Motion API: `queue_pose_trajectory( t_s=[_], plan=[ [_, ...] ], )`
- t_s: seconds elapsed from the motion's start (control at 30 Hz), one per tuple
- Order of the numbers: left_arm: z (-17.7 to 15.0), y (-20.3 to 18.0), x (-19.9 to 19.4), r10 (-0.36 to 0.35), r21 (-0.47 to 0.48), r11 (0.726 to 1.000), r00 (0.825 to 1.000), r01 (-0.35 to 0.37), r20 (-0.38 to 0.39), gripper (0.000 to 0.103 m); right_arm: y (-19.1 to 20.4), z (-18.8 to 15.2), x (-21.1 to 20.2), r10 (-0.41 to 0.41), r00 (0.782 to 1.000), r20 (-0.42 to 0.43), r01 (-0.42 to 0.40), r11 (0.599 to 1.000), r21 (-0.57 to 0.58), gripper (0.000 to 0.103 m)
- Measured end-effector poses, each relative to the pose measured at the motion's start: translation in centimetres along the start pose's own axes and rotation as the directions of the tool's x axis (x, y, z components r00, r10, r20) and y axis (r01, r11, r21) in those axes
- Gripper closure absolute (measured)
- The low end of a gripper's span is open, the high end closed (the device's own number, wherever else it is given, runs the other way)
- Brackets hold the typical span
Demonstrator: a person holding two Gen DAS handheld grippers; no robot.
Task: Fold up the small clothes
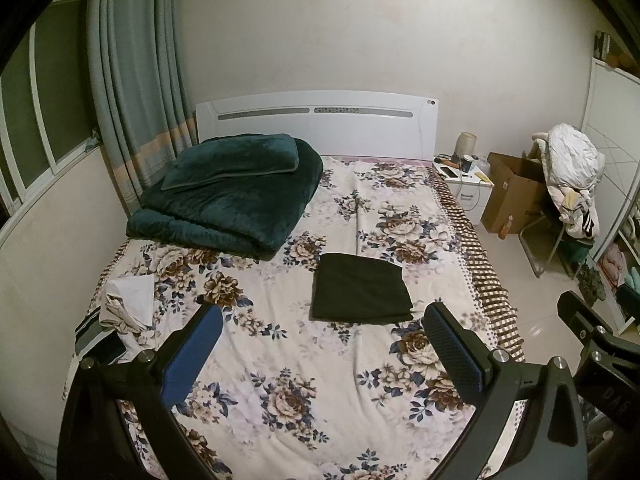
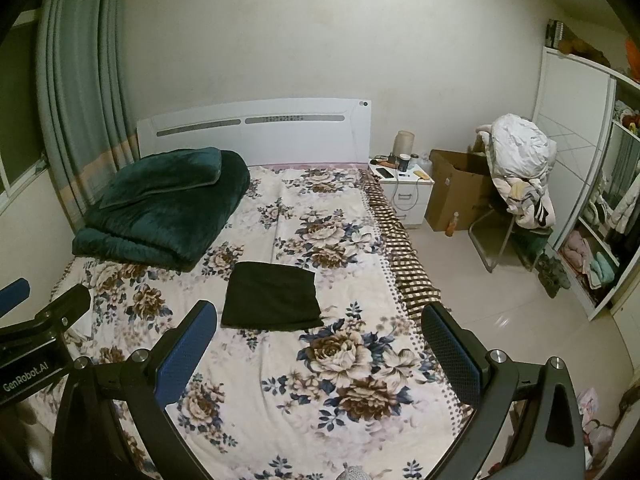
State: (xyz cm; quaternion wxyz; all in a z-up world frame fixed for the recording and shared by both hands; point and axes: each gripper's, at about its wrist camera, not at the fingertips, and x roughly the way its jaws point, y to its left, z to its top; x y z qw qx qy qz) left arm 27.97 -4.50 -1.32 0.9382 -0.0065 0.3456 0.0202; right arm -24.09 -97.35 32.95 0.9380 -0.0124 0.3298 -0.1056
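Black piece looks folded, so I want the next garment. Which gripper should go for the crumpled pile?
Left, probably. The pile lies at the bed's left edge, just beyond the left gripper's left finger; the right gripper faces the bed's right side. Both are open and empty.

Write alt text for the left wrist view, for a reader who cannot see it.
The open left gripper hovers empty above a floral bedspread, facing a folded black garment. Crumpled pale clothes lie at the bed's left edge, a folded green blanket near the headboard.
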Motion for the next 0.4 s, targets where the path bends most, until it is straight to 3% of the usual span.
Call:
queue_pose_trajectory(
  t_s=[0.4],
  plan=[
    [0.22,-0.09,-0.24,0.007,-0.003,1.0,1.0,-0.007,0.016,0.0,-0.14,0.63,0.08,-0.001,1.0,0.003,0.001,1.0,0.003,0.0]
  ],
)
